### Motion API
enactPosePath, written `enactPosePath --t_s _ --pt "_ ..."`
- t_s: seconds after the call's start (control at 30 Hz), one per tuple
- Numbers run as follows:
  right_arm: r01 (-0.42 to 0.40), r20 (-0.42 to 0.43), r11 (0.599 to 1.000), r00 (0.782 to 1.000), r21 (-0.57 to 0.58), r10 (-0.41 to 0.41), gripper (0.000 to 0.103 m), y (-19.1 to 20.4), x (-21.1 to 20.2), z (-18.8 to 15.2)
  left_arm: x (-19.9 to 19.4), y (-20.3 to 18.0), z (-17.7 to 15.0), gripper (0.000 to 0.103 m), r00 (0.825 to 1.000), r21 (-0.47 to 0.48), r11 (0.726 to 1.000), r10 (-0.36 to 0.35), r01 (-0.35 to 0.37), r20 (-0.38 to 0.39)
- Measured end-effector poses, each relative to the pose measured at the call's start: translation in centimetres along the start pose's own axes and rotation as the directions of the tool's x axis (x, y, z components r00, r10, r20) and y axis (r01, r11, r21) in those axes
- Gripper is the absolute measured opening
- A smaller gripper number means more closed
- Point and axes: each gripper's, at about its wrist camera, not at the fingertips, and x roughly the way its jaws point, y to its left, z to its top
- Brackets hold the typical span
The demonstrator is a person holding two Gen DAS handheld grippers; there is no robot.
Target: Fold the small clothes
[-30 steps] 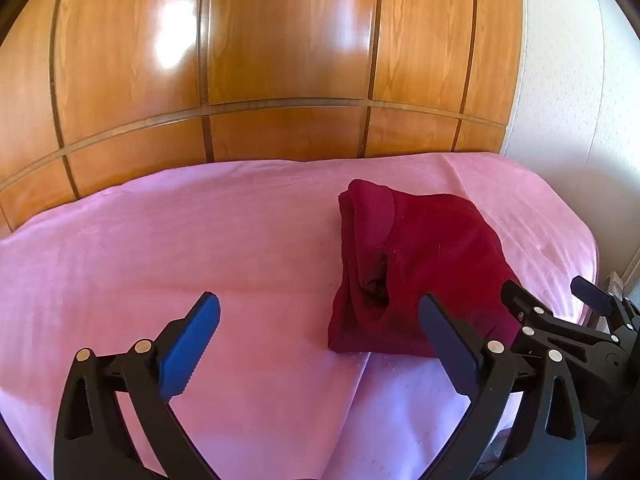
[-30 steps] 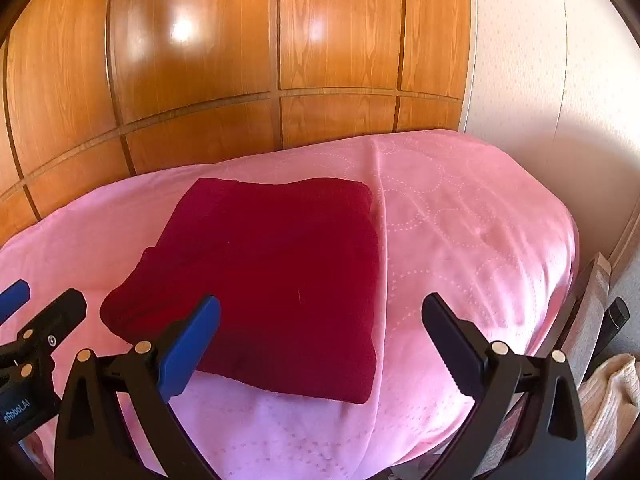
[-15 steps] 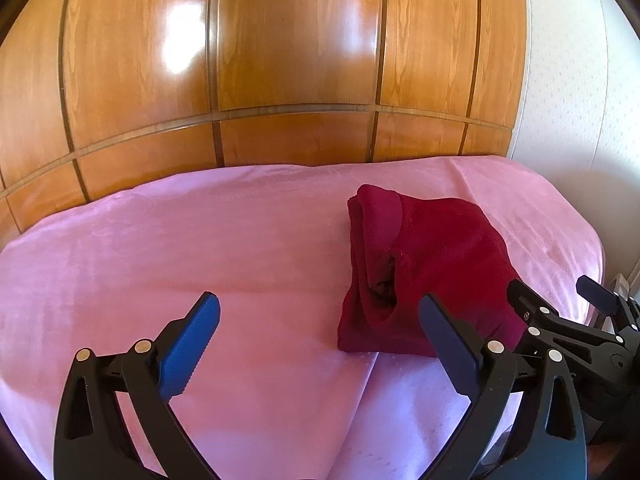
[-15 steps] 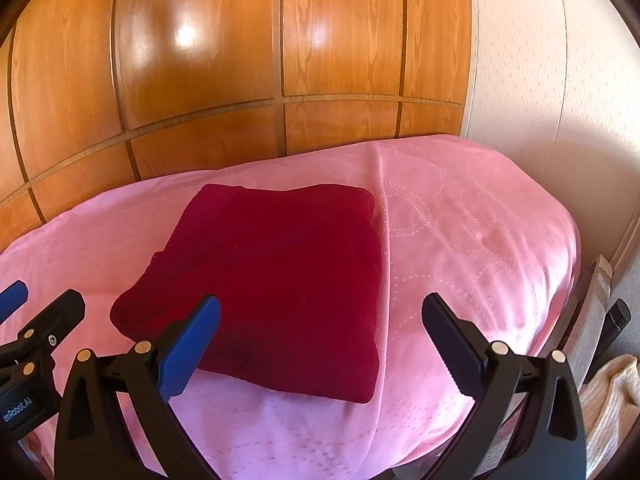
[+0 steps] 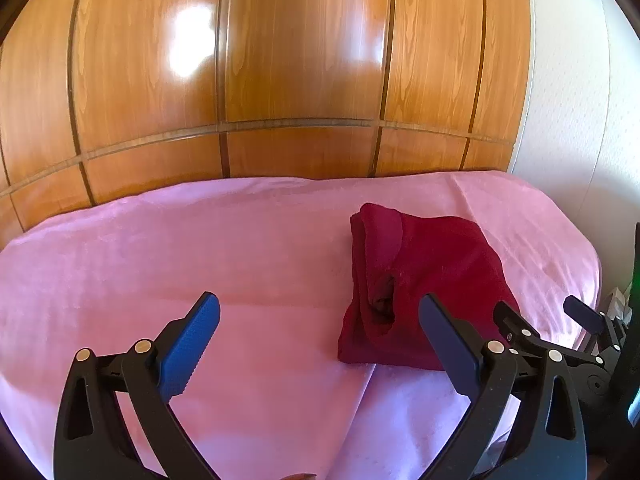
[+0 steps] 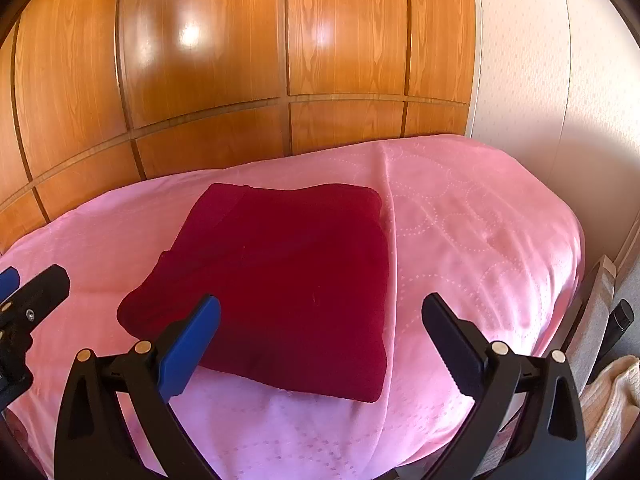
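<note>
**Garment folded; both grippers clear of it**

Your dark red garment (image 6: 280,276) lies as a compact, roughly square bundle on the pink bedspread (image 6: 480,240), toward the right side of the bed and nearer its near edge than the wooden headboard (image 6: 240,80). From the right wrist view the top face looks flat and the edges fairly even. From the left wrist view the garment (image 5: 424,280) shows its layered left edge, with stacked folds and a small dark pocket where the layers gape. Judging by that, the folding of this piece looks essentially complete; what may be left is a light tidy of that gaping left edge, or moving on to another item. No other garment lies on the bed; a pale knitted cloth (image 6: 608,400) shows off the bed at the far right, and you cannot tell whether it belongs to the task.

Your left gripper (image 5: 320,344) hangs over bare bedspread just left of the bundle, its jaws spread wide and holding nothing. Your right gripper (image 6: 320,344) is poised above the near edge of the garment, jaws equally wide and empty, apparently not touching the cloth. Both point toward the headboard, side by side, with the right one visible at the right edge of the left view.
</note>
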Motion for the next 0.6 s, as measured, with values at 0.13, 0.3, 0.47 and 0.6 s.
enactPosePath --t_s 0.13,0.3,0.47,0.6 --pt "-0.003 0.0 1.0 1.0 -0.006 0.003 0.101 0.1 0.1 -0.1 -0.1 0.0 0.1 0.099 1.0 -0.003 1.0 -0.001 0.001 0.001" --pt "-0.007 -0.009 1.0 1.0 -0.007 0.007 0.101 0.2 0.2 -0.3 -0.1 0.3 0.2 0.099 1.0 -0.019 1.0 -0.005 0.006 0.017" --pt "-0.011 -0.015 1.0 1.0 -0.004 0.011 0.101 0.3 0.3 -0.4 0.7 0.7 0.1 0.098 1.0 -0.039 0.999 0.016 -0.017 -0.022" --pt "-0.007 -0.014 1.0 1.0 -0.006 0.007 0.101 0.3 0.4 -0.3 1.3 1.3 -0.2 0.099 0.998 -0.053 0.998 0.041 -0.043 -0.041"
